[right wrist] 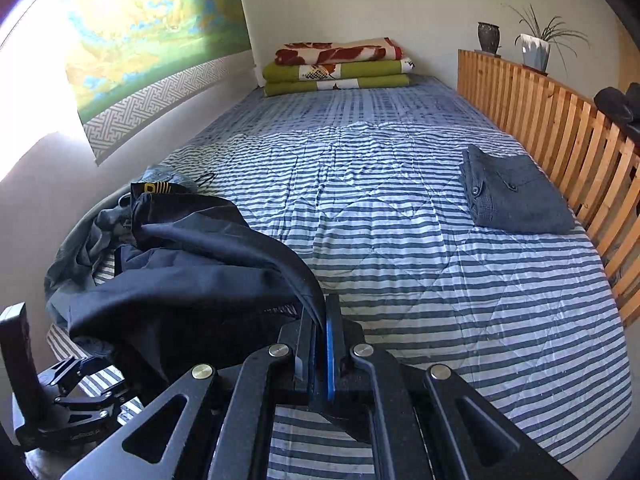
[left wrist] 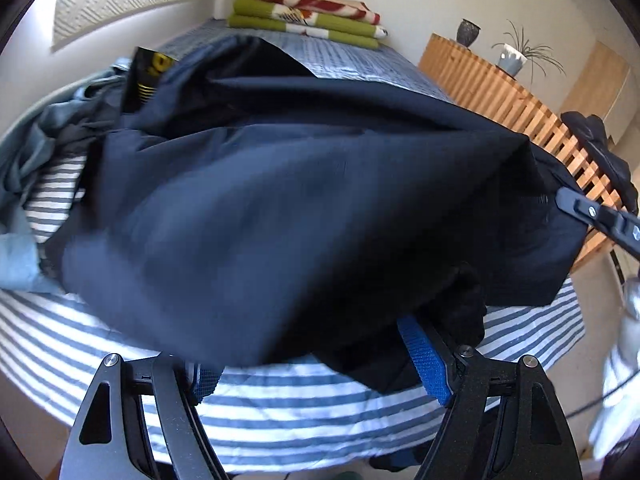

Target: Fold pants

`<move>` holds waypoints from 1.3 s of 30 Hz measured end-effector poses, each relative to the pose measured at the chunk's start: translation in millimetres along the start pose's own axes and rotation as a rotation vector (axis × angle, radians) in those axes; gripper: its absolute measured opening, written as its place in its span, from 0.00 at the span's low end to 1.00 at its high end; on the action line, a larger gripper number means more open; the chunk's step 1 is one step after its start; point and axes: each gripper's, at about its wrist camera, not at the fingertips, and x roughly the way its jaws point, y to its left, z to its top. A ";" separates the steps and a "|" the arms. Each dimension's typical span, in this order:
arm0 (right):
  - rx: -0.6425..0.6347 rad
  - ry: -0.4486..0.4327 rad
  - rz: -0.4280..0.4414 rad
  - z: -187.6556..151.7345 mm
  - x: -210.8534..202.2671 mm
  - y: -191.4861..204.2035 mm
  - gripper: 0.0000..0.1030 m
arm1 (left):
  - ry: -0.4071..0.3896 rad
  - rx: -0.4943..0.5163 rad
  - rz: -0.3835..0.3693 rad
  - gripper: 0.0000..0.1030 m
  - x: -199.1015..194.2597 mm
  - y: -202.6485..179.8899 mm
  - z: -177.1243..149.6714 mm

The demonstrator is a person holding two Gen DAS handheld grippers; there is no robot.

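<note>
Pants (right wrist: 192, 272), dark navy, hang in a loose swag between your two tools, above the near left part of the striped bed (right wrist: 420, 240). Your right hand-held gripper (right wrist: 320, 344) is pinched tight on one edge of the cloth, the fabric running up and away to the left from its blue pads. Your left hand-held gripper (left wrist: 316, 364) looks spread wide in its own view (cloth drapes over the gap and hides the left pad, so whether anything is truly nipped there I cannot tell). The garment's long axis appears to run left to right between your hands, with the bulk sagging toward the left, onto the heap of grey-blue laundry (right wrist: 80, 240) by the wall. Open bed lies ahead and to the right of you, short of the folded grey garment (right wrist: 516, 196) by the wooden slatted rail (right wrist: 560, 120). I judge the right hand is the better placed to lead the cloth out over that bare stretch, with the left trailing to keep the span taut
</note>
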 end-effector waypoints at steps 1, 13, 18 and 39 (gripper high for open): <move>0.000 -0.004 -0.001 -2.3 -3.4 -4.4 0.03 | 0.001 0.004 -0.020 0.70 4.0 -6.2 3.4; 0.110 -0.018 0.173 15.8 -71.7 -38.6 0.03 | -0.144 0.030 -0.104 0.09 -85.2 -3.8 50.6; 0.004 0.054 0.116 36.8 7.5 -32.5 0.13 | -0.087 0.011 0.082 0.14 -20.1 16.4 107.3; 0.308 0.286 0.073 -67.6 67.9 -128.8 0.47 | 0.236 0.085 0.066 0.84 90.5 -33.9 35.6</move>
